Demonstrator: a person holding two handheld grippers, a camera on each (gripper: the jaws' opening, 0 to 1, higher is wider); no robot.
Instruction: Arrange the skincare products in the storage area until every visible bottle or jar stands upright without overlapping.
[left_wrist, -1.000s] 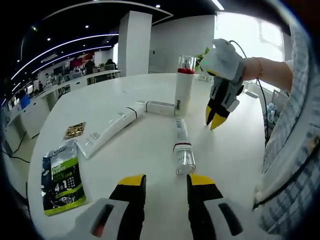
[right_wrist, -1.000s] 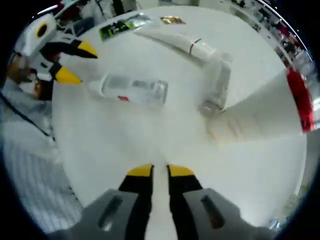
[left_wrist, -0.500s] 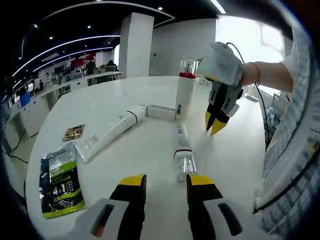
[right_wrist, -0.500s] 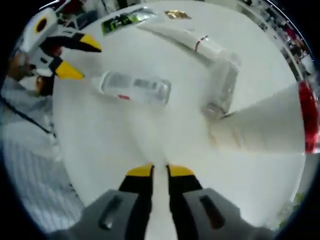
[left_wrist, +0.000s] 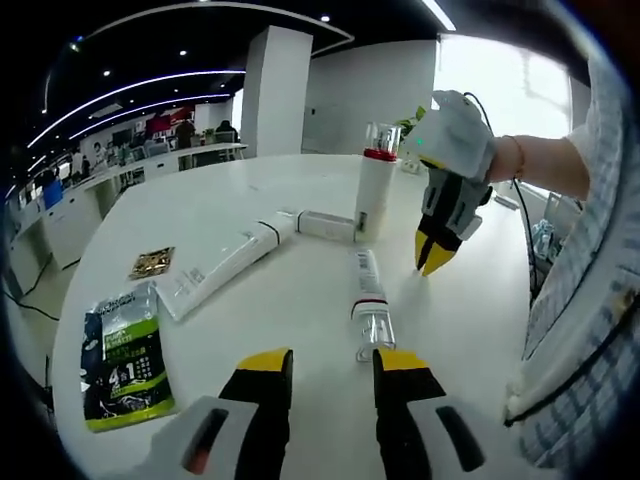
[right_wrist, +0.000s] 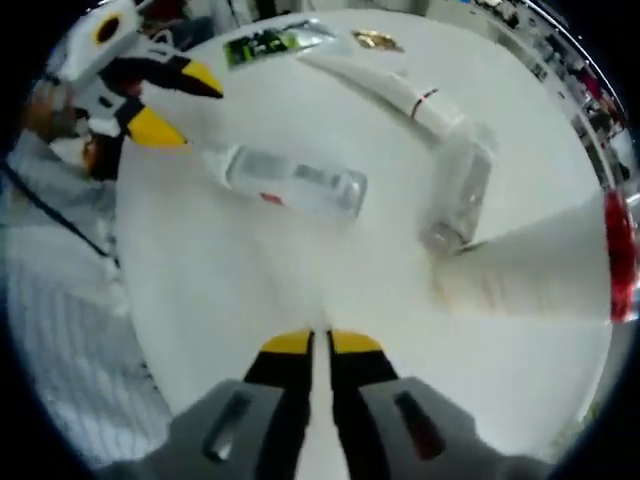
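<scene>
One bottle (left_wrist: 374, 193) stood upright on table (left_wrist: 250, 300); another bottle (left_wrist: 367, 300) lies flat. L gripper (left_wrist: 327, 362) jaws parted, nothing held. R gripper (right_wrist: 320, 344) jaws nearly closed, empty.

Table (left_wrist: 250, 330) smooth glossy white; lying bottle (left_wrist: 368, 305) clear plastic.

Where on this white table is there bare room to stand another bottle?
Bare tabletop lies between the long white tube and the lying clear-capped bottle, and right of that bottle below the right gripper. It is crowded around the upright red-banded bottle, where a small lying bottle meets the tube.
</scene>
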